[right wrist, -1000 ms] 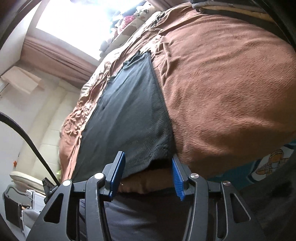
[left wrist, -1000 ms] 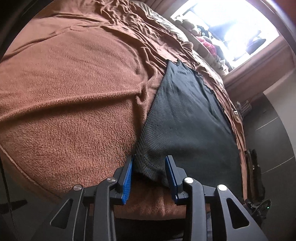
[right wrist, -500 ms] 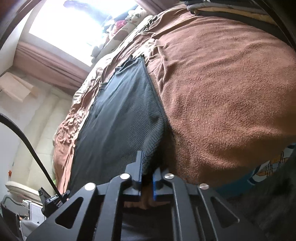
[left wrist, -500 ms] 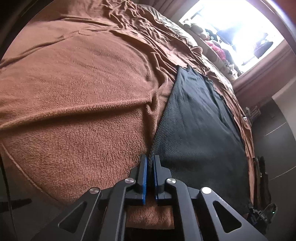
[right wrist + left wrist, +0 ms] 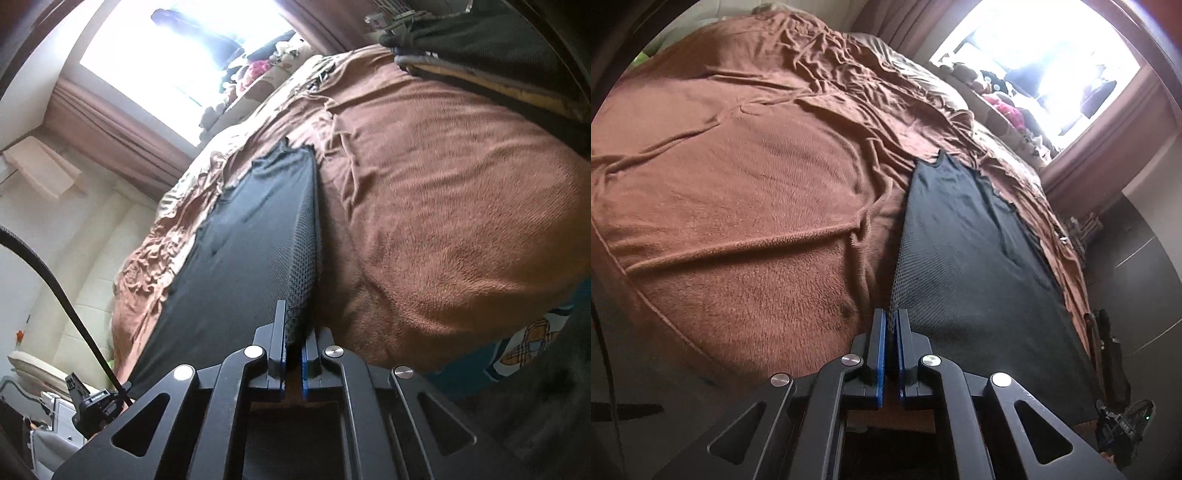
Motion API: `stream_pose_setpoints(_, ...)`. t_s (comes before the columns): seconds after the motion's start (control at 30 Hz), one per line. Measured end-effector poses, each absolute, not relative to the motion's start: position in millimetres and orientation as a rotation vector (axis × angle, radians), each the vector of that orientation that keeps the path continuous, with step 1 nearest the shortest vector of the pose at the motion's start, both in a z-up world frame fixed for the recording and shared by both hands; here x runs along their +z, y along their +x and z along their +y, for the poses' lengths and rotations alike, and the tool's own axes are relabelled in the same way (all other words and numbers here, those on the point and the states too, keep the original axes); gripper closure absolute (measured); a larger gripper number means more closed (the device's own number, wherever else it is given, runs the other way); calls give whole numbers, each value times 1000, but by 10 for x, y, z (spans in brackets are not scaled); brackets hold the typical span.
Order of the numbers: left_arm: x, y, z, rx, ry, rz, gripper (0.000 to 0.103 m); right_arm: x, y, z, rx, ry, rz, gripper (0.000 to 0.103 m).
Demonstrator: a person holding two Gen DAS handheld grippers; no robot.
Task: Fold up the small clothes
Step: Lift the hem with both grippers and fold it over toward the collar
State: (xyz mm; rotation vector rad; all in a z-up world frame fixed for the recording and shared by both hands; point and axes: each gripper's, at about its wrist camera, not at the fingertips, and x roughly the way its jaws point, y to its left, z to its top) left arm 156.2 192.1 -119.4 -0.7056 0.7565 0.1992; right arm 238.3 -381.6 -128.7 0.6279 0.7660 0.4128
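Note:
A dark grey mesh garment [image 5: 964, 258] lies stretched lengthwise over a brown blanket [image 5: 738, 206] on a bed. My left gripper [image 5: 892, 317] is shut on the garment's near left corner, the blue pads pinching the hem. My right gripper [image 5: 294, 325] is shut on the near right corner of the same garment [image 5: 255, 236], which is lifted off the blanket [image 5: 461, 206] there. The near hem hangs taut between the two grippers. The far end, with shoulder straps, rests flat on the bed.
A bright window [image 5: 1045, 62] with brown curtains stands beyond the bed, with soft toys on its sill. Folded dark and striped clothes [image 5: 491, 55] lie at the far right of the bed. A patterned blue cloth [image 5: 532, 343] shows below the blanket's edge.
Both grippers went from open around the garment's near corners to shut on them. Both then rose, lifting the near hem off the blanket.

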Motion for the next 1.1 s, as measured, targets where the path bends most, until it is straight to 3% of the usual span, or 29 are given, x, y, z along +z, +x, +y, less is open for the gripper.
stream_pose_setpoints(0.57,-623,810,1781,168,-761,610,99,-601,1745,-4071,480,587,648,102)
stream_pose_setpoints(1.1,-314,524,1707,138,-743,530,99,-600,1518,-4143,503,583,596,102)
